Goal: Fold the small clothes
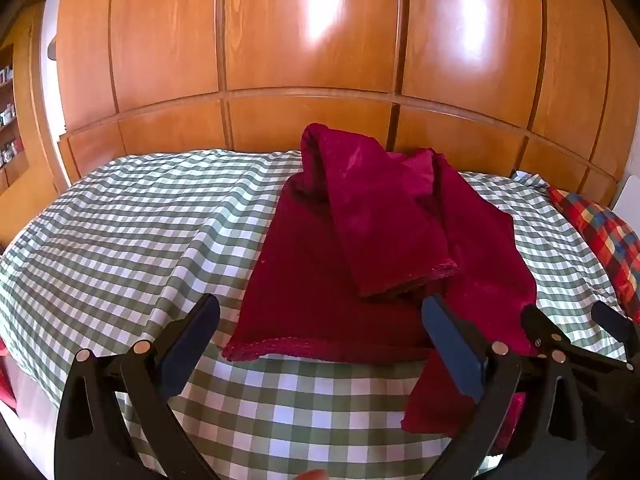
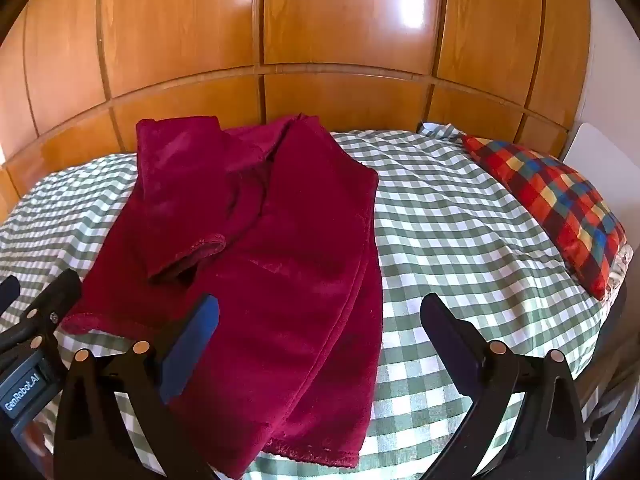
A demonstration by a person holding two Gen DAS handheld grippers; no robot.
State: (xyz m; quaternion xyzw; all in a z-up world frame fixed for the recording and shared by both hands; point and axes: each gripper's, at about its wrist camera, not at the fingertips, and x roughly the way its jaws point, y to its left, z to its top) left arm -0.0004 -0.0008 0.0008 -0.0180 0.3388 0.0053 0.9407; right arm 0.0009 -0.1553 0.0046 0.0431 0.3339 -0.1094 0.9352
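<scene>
A crimson velvet garment (image 1: 320, 280) lies spread on the bed's green-and-white checked sheet (image 1: 120, 240), with one sleeve (image 1: 384, 220) folded over its body. Its near hem (image 2: 312, 452) reaches the bed's front edge. My left gripper (image 1: 320, 302) hovers open above the garment's near left part, nothing between its fingers. My right gripper (image 2: 320, 300) hangs open over the garment's right edge (image 2: 372, 280), also holding nothing. Each gripper shows in the other's view: the right gripper (image 1: 568, 314) at the right side, the left gripper (image 2: 38, 284) at the left side.
A red, blue and yellow plaid pillow (image 2: 560, 208) lies at the bed's right end. Glossy wooden panel doors (image 2: 340, 40) stand behind the bed. Shelves (image 1: 8, 120) show at far left. Checked sheet (image 2: 460, 220) lies bare between garment and pillow.
</scene>
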